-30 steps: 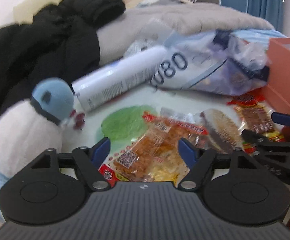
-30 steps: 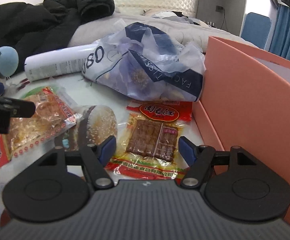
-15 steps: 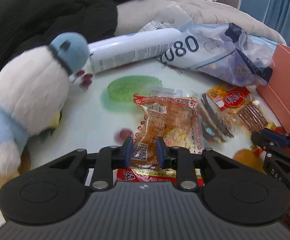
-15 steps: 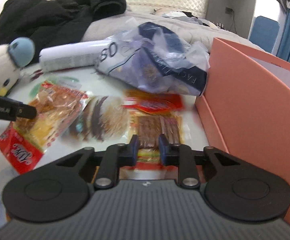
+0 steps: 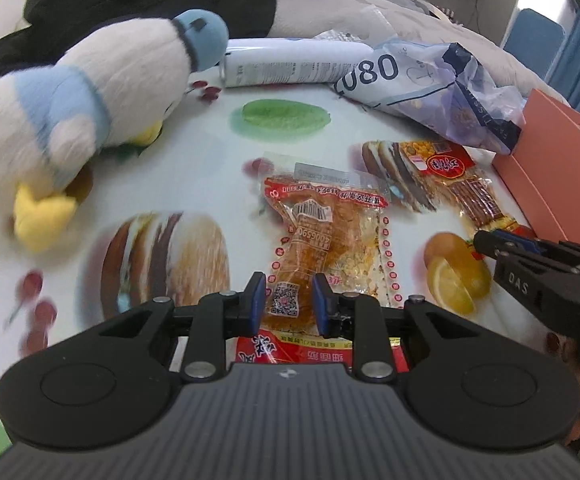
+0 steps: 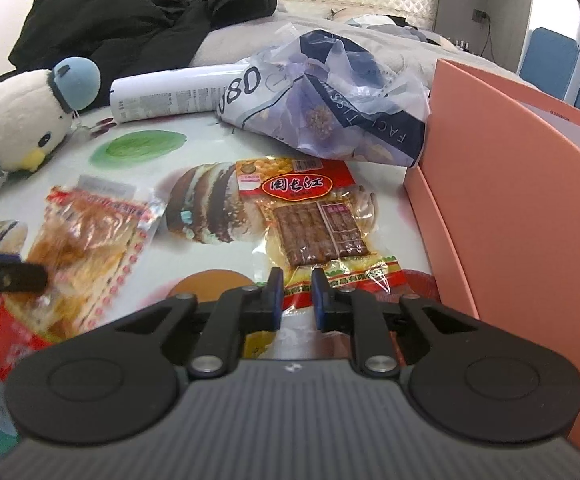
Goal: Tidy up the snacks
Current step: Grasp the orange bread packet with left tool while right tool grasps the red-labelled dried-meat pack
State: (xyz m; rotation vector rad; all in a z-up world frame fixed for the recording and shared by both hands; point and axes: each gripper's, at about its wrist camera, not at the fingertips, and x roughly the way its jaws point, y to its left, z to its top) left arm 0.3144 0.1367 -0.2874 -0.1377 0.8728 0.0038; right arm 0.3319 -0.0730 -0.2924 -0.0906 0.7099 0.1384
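A clear packet of orange-brown snack with a red printed border lies on the food-print tablecloth. My left gripper is shut on its near end. The packet also shows in the right wrist view. A second packet with a red label and dark brown strips lies near the pink box. My right gripper is shut on its near edge. That packet shows at the right of the left wrist view, with the right gripper's body beside it.
A white and blue plush bird lies at the left. A white spray can and a crumpled blue plastic bag lie at the back. Black jackets and grey bedding sit behind the table.
Both grippers went from wide open to shut, each on its own packet. Both have pulled back toward the table's near side, dragging the packets along.
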